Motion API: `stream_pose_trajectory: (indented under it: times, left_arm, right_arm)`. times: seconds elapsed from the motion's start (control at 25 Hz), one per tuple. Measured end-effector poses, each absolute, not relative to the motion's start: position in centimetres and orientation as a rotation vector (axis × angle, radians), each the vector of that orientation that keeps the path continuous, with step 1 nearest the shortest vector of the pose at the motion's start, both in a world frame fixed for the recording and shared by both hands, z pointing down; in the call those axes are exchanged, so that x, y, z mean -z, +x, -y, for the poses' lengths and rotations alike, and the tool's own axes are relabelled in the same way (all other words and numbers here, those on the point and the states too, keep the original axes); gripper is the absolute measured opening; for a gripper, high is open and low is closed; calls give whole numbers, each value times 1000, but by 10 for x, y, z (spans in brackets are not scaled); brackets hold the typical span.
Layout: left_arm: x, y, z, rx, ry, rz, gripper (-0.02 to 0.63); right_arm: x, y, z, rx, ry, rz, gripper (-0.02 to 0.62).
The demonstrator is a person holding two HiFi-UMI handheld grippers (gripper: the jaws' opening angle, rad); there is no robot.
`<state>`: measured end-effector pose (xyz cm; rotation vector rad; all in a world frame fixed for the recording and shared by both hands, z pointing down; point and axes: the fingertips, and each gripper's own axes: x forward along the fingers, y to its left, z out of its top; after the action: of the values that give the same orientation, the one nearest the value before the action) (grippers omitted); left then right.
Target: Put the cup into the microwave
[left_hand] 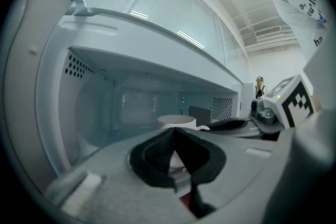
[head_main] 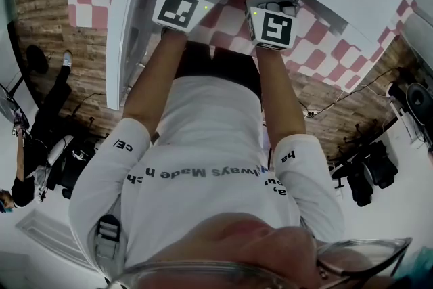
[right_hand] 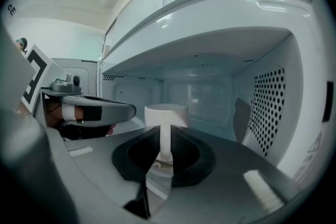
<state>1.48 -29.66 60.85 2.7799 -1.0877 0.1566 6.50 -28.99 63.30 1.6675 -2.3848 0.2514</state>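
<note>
1. White, glazed-looking cup (right_hand: 165, 113) sits within the open microwave (right_hand: 273, 107), about mid-cavity. The tools hide its base, so we cannot tell whether it rests on the floor or hangs just above it
2. Right gripper (right_hand: 164, 131): jaws closed on the cup's handle (right_hand: 165, 147), which shows as a narrow white strip pinched between the dark pads (right_hand: 189, 149)
3. Left gripper (left_hand: 175, 131): fingertips meet just short of the cup's side. A pale sliver shows through the gap lower down, but we see nothing clamped there, so we read this claw as closed and empty
4. Handling, as we judge it: a stiff, hard vessel that will not yield under a pinch. It should be fairly light if empty (we cannot see inside), is smooth enough to slip, and could chip against the cavity walls or floor
5. Hold, as we judge it: the handle is the natural place, yet a pinch there lies to one side of the cup's weight, so the cup may swing or tilt. We would set it down upright and gently, and open the claw only once the base is borne
</note>
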Motion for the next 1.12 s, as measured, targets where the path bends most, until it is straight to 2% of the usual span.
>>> stream_pose_trajectory:
  times: [0.56, 0.64, 0.8, 1.12]
  left_arm:
    - [-607, 10, 283, -197, 2768, 1079, 4]
    - [-606, 9, 279, -208, 2774, 1072, 3]
    - [-600, 10, 271, -219, 2779, 1064, 5]
    - [-566, 14, 248, -218, 2793, 1036, 4]
  right_arm:
    - [-645, 66, 278, -292, 1633, 2368, 44]
    - [-644, 66, 277, -315, 1630, 2366, 65]
    - [-633, 71, 272, -303, 1632, 2366, 89]
    - [-595, 79, 250, -272, 1607, 2371, 79]
